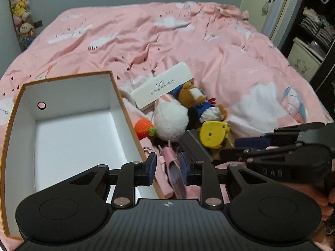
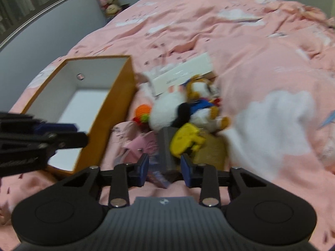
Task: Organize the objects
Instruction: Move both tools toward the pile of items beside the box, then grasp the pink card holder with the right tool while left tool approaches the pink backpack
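An open orange box [image 1: 69, 129] with a white inside lies on the pink bed; it also shows in the right wrist view [image 2: 117, 104]. Beside it is a pile: a white flat box [image 1: 163, 85], a white plush [image 1: 170, 119], a brown bear plush [image 1: 201, 102], an orange knitted toy [image 1: 143, 128], a yellow toy [image 1: 213, 133], a grey box [image 1: 195, 148] and a pink booklet [image 1: 173, 167]. My left gripper [image 1: 167, 168] is open over the pink booklet at the box's near right corner. My right gripper [image 2: 164, 169] is open just before the grey box [image 2: 167, 152] and yellow toy [image 2: 185, 140].
The pink cloud-print duvet [image 1: 230, 48] covers the bed. A hanging row of plush toys [image 1: 21, 14] is at the far left wall. A door [image 1: 270, 6] and dark shelves with bins [image 1: 314, 37] stand to the right. The right wrist view is motion-blurred.
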A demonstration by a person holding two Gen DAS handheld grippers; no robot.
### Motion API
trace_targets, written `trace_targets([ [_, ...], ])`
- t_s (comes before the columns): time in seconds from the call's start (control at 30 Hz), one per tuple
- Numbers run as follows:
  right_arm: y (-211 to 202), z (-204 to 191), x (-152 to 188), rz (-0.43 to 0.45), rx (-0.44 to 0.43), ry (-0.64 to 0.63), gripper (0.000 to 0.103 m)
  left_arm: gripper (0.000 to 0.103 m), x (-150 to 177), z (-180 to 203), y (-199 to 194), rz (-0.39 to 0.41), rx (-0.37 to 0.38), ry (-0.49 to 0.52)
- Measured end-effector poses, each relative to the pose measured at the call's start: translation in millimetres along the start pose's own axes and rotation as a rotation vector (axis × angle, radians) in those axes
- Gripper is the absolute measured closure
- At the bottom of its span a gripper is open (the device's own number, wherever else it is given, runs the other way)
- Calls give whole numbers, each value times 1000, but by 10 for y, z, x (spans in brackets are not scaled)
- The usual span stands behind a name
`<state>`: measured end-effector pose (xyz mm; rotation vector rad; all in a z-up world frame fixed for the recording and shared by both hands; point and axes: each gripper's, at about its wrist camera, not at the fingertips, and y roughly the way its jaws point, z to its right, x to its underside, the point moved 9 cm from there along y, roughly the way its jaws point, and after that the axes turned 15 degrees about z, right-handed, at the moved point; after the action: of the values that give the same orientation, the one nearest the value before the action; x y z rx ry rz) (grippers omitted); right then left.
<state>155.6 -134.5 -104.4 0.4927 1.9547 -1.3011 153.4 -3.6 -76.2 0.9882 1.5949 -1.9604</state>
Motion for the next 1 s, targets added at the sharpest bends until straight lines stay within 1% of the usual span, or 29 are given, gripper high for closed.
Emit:
trace_targets([
  [0.13,196,-167,-29,-43,-95,50,69,73,-71,-100,83,-52,4,-18],
  [0.27,416,-299,-82,-70,-130,58,69,73,-166,-190,111,-59,-17,-13],
  [0.4,663,-361,-25,-146,-151,89,69,73,-197,-282,152,-60,-22,-47],
  [0.57,962,-353,67,-236,-123,119,68,73,-211,-346,221,-61,-26,-69],
  [0.67,1087,-338,90,-273,-114,143,65,72,-223,-384,249,-59,-26,-77],
  [0.77,1163,-319,107,-307,-93,150,64,72,-235,-392,287,-64,-7,-62],
  [0.83,1185,-303,148,-323,-93,144,65,72,-248,-390,311,-66,-3,-50],
  [0.9,1130,-261,165,-327,-106,159,71,72,-268,-374,323,-64,7,-32],
  [1.0,1026,-190,203,-323,-123,162,75,72,-287,-301,354,-72,32,19],
])
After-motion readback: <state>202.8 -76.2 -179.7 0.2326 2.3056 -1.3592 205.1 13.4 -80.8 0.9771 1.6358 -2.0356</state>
